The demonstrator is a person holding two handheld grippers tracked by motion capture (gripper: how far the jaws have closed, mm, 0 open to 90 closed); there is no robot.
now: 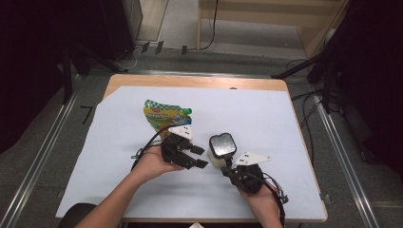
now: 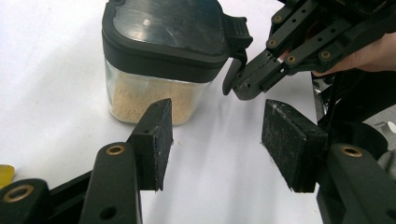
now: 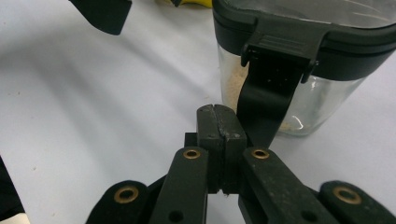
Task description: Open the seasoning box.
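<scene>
White paper covers the wooden desk (image 1: 190,81); mid-desk stands a clear, black-lidded jar of tan granules (image 2: 159,93) — rigid, probably slippery, best gripped across its walls. Left gripper (image 2: 217,140) fingers apart; right gripper (image 3: 221,122) fingers together beside its latch (image 3: 271,105).
</scene>
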